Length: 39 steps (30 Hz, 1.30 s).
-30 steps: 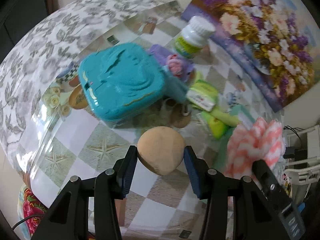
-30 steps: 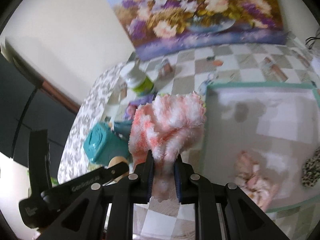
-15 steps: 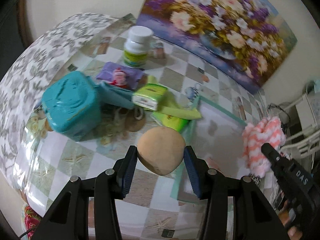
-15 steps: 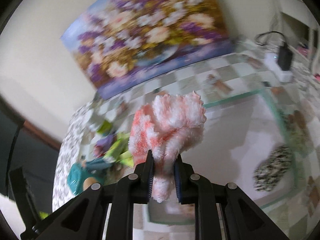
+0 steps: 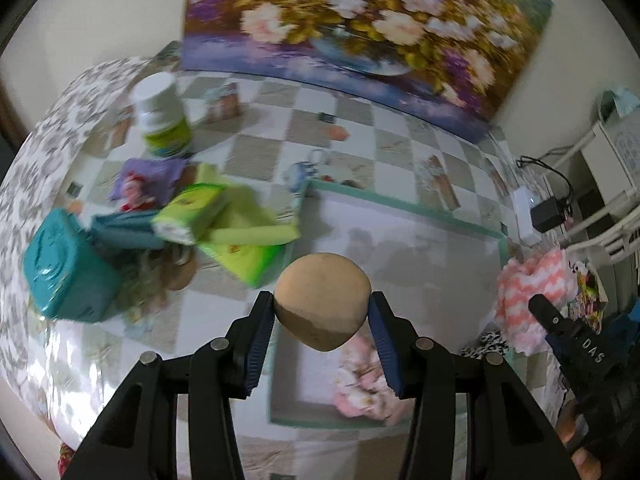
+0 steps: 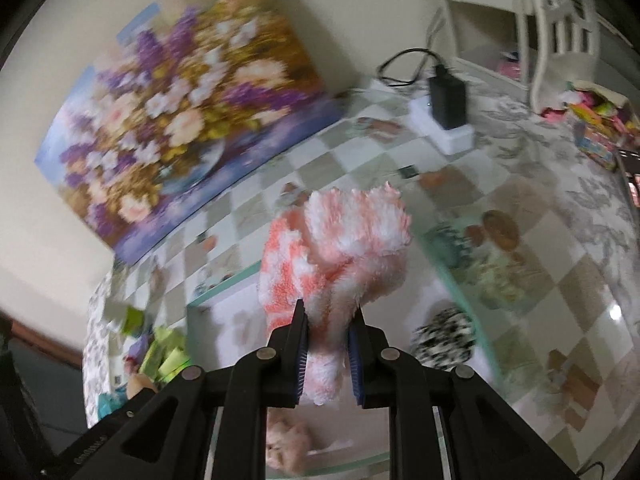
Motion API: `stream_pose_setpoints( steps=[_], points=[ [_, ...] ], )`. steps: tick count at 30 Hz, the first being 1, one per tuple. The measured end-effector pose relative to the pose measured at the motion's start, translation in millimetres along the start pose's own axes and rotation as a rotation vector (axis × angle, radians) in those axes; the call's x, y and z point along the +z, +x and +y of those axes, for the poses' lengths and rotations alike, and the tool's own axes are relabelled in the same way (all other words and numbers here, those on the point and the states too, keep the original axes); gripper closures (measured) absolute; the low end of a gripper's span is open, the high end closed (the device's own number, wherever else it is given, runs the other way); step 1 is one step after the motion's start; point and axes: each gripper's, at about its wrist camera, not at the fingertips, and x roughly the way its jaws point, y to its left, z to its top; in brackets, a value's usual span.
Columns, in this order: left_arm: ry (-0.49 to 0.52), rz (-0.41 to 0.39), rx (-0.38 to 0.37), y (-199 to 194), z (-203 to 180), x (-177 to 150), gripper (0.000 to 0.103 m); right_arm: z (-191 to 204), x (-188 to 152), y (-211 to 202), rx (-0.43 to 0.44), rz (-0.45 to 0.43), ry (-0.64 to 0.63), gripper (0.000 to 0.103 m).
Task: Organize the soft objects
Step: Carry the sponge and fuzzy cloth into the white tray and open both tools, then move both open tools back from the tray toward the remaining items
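My left gripper [image 5: 322,312] is shut on a tan beauty sponge [image 5: 323,300] and holds it above the near left part of the white tray with a green rim [image 5: 404,208]. My right gripper [image 6: 327,326] is shut on a fluffy pink-and-white cloth [image 6: 340,248] above the same tray [image 6: 224,284]; the cloth also shows at the right of the left wrist view [image 5: 536,296]. A pink floral fabric piece [image 5: 364,384] and a black-and-white spotted soft item [image 6: 446,338] lie in the tray.
Left of the tray lie a teal box [image 5: 66,268], green packets [image 5: 224,220], a purple pouch [image 5: 148,176] and a white bottle [image 5: 160,116]. A flower painting [image 5: 360,28] leans on the wall. A black charger [image 6: 448,98] sits at the far right.
Both grippers have swung to the right with their loads, from over the clutter at the left to over the tray. Neither grip has changed.
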Motion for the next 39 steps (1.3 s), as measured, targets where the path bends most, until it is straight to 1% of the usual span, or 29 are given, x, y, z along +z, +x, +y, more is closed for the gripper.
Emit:
stream_pose_setpoints(
  steps=[4,7,12,15,16,18,19,20,21,22,23,24,25,26,28,32,36,39],
  points=[
    [0.043,0.02,-0.023,18.6,-24.6,4.1,0.053,-16.9,5.8,8.0,-0.046,0.007,0.023,0.084],
    [0.058,0.055,-0.065,35.7,-36.9,3.8,0.053,-27.6,7.8,14.8,-0.061,0.023,0.045,0.084],
    [0.08,0.083,-0.082,60.6,-51.0,3.0,0.053,-29.4,9.2,20.7,-0.079,0.029,0.035,0.083],
    [0.089,0.093,-0.094,65.6,-51.6,0.8,0.052,-25.9,7.1,28.8,-0.087,0.052,0.019,0.082],
    [0.092,0.089,-0.089,65.7,-50.9,0.3,0.05,-24.4,5.6,31.9,-0.09,0.064,0.013,0.081],
    [0.093,0.087,-0.073,66.9,-48.4,-0.4,0.044,-21.1,2.4,38.0,-0.096,0.092,0.0,0.081],
    [0.089,0.091,-0.071,67.5,-46.4,-0.7,0.037,-19.1,0.7,41.1,-0.099,0.109,-0.008,0.08],
    [0.079,0.1,-0.071,68.7,-43.5,-1.6,0.029,-18.2,-0.3,43.1,-0.098,0.118,-0.012,0.077],
    [0.07,0.108,-0.073,69.5,-40.7,-2.1,0.028,-17.3,-1.5,45.0,-0.1,0.127,-0.015,0.067],
    [0.063,0.115,-0.074,70.3,-38.5,-2.7,0.027,-16.7,-2.6,46.4,-0.105,0.135,-0.016,0.052],
    [0.056,0.121,-0.073,70.9,-36.0,-3.0,0.027,-16.1,-3.9,47.5,-0.111,0.141,-0.018,0.046],
    [0.049,0.126,-0.066,71.2,-33.2,-3.0,0.027,-15.2,-4.8,47.9,-0.114,0.143,-0.021,0.043],
    [0.043,0.128,-0.056,71.1,-30.2,-2.9,0.025,-14.9,-5.2,48.1,-0.115,0.145,-0.024,0.042],
    [0.038,0.128,-0.046,70.6,-27.4,-2.5,0.021,-14.0,-6.0,48.5,-0.115,0.149,-0.028,0.042],
    [0.029,0.124,-0.031,68.9,-23.1,-1.9,0.014,-12.1,-7.2,49.2,-0.117,0.156,-0.036,0.037],
    [0.023,0.105,0.015,63.1,-16.7,0.1,0.007,-7.8,-9.7,51.1,-0.147,0.166,-0.056,0.03],
    [0.02,0.102,0.046,59.2,-10.9,3.1,0.005,-4.4,-10.9,49.5,-0.195,0.149,-0.082,0.016],
    [0.011,0.104,0.054,56.5,-5.4,4.9,0.005,-2.9,-10.1,46.0,-0.221,0.124,-0.098,0.011]
  ],
)
